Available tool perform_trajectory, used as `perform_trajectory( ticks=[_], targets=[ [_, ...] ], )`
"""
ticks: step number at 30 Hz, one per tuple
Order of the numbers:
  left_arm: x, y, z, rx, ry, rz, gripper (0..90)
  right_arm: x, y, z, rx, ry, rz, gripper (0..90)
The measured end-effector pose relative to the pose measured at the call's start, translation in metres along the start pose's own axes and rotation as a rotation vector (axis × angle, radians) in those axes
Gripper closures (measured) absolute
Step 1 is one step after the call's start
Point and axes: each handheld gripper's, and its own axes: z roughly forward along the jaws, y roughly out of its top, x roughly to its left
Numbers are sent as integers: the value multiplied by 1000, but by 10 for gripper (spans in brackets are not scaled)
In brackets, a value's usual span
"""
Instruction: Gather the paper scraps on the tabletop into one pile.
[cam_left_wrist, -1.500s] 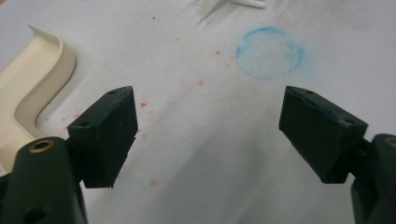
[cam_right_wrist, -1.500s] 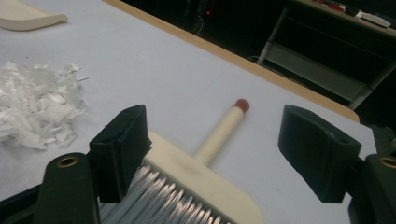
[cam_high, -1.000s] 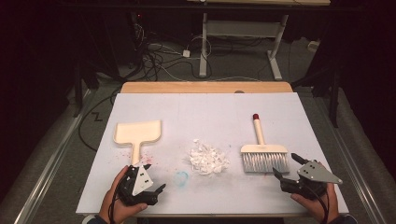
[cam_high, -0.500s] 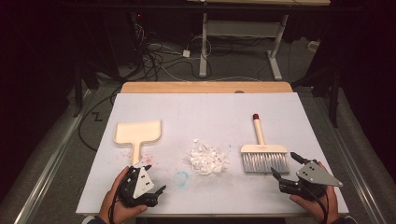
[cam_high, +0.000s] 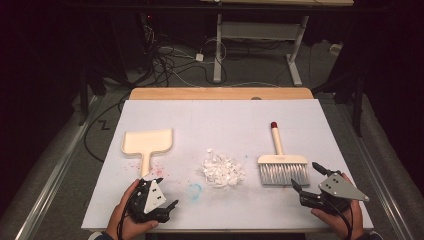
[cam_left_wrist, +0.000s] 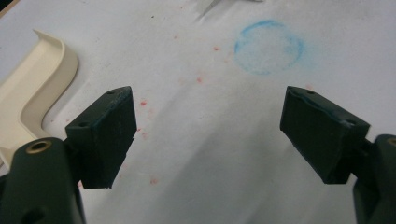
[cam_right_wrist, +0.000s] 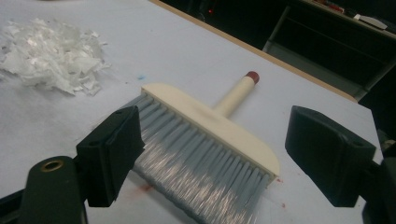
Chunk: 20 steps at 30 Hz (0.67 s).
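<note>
While both grippers rest low at the near edge of the white table (cam_high: 165, 112), the work laid out is plainly a sweep-up: a brush (cam_high: 281, 162), a heap of paper shreds (cam_high: 223, 170) and a dustpan (cam_high: 148, 143) lie in a row across the sheet. The right gripper (cam_high: 307, 177) sits just short of the brush's bristle end with its jaws spread wide and nothing between them; in the right gripper view the grey bristles (cam_right_wrist: 196, 163) fan towards the camera and the cream handle with its red cap (cam_right_wrist: 252, 76) points away. The left gripper (cam_high: 172, 205) is likewise gaping and empty, hovering over bare table near a blue ring mark (cam_left_wrist: 268, 46), with the dustpan's handle (cam_left_wrist: 32, 88) just beside its left jaw

I judge the brush light and easy to lift, but its bristles are soft and would splay or slip under a pinch, so the stiff places are the ones to take: the wooden head (cam_right_wrist: 210, 126) across its thickness, or better the round handle, which could roll a little between flat pads. The dustpan looks like thin, rigid, smooth plastic; its narrow handle is the sensible hold. The shreds are featherweight and loose, likely to scatter under a fast stroke
</note>
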Motion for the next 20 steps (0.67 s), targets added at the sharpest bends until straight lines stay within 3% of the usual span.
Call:
perform_trajectory(
  ticks=[20],
  targets=[
    [2, 1, 6, 13, -4, -4, 178, 6, 2, 0, 2, 19, -26, 194]
  ],
)
